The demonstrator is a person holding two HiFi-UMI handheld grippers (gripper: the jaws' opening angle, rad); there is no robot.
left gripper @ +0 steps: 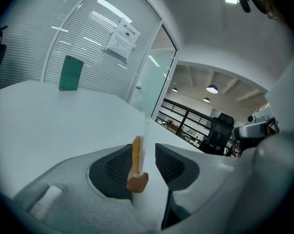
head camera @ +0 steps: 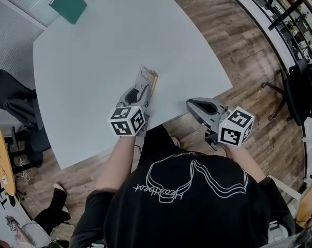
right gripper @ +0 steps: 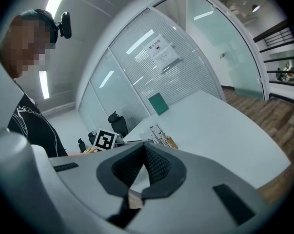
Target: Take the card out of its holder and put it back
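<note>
The left gripper has its jaws wide apart, straddling the wooden holder near the front edge of the tabletop, pinching nothing. The card stands upright in the holder's slot. It looks thin, light, stiff and probably slick, so it is best pinched flat across its upper faces. The right gripper hangs apart, jaws closed on nothing.

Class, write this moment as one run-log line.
left gripper: open, straddling card holder | card: in holder, on table | right gripper: shut, empty
</note>
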